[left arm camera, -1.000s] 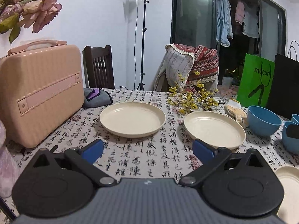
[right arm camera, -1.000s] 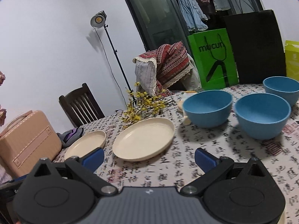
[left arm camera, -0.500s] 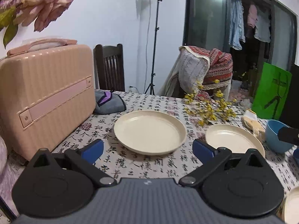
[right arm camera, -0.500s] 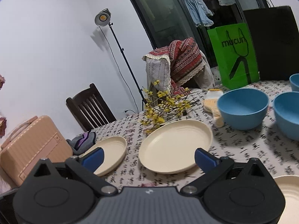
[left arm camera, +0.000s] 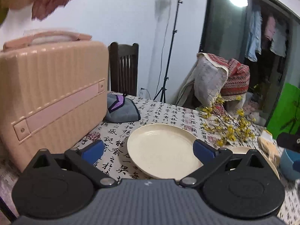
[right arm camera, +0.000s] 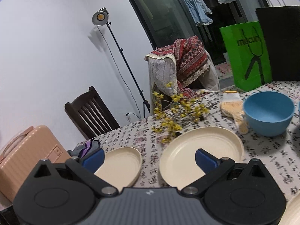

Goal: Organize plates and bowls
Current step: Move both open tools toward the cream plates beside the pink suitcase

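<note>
Two cream plates lie side by side on the printed tablecloth. In the left wrist view the left plate (left arm camera: 163,150) sits just ahead, between the fingers of my open left gripper (left arm camera: 148,149), which holds nothing. The other plate (left arm camera: 238,150) is mostly hidden behind the right finger. In the right wrist view my right gripper (right arm camera: 150,158) is open and empty, low over the cloth, with the left plate (right arm camera: 120,165) and the right plate (right arm camera: 202,150) just ahead of its fingers. A blue bowl (right arm camera: 268,112) stands upright beyond the right plate. The rim of a third cream plate (right arm camera: 292,211) shows at the bottom right.
A pink suitcase (left arm camera: 52,97) stands close on the left, with a grey pouch (left arm camera: 121,110) beside it. A yellow flower sprig (right arm camera: 176,116) and a knitted glove (right arm camera: 232,110) lie behind the plates. A green bag (right arm camera: 247,56) and chairs line the far edge.
Both grippers have swung left and stayed open. The left one has closed in on the left plate. The right view has lost the other blue bowls off its right edge.
</note>
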### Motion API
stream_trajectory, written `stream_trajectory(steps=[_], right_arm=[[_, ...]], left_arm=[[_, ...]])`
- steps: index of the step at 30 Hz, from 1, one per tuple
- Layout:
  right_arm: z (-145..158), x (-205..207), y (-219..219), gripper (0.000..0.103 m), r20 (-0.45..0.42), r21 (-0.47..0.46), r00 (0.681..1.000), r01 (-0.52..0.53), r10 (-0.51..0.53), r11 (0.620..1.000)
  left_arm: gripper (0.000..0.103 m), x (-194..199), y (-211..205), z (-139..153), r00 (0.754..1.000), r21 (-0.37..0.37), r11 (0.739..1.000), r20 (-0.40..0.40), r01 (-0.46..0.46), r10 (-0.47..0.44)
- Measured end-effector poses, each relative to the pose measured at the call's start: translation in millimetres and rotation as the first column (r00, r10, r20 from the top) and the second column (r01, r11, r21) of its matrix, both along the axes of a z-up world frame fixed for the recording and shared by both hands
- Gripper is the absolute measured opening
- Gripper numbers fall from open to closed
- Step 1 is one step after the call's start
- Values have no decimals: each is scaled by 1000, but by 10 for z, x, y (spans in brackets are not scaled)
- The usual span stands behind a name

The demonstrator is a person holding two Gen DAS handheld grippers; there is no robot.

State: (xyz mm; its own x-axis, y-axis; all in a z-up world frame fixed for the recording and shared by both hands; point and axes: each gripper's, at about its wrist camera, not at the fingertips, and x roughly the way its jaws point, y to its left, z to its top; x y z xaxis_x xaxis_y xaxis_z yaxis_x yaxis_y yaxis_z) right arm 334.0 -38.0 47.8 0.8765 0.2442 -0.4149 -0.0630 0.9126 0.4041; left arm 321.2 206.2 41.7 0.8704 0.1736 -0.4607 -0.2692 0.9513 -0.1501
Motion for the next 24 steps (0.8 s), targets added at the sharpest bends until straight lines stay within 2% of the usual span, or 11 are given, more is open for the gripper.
stream_trajectory(steps=[24], right_arm=[[-277, 822, 491, 103, -74, -52, 997, -15, 11, 999]], left_arm=[[103, 726, 410, -246, 997, -10, 999, -73, -36, 35]])
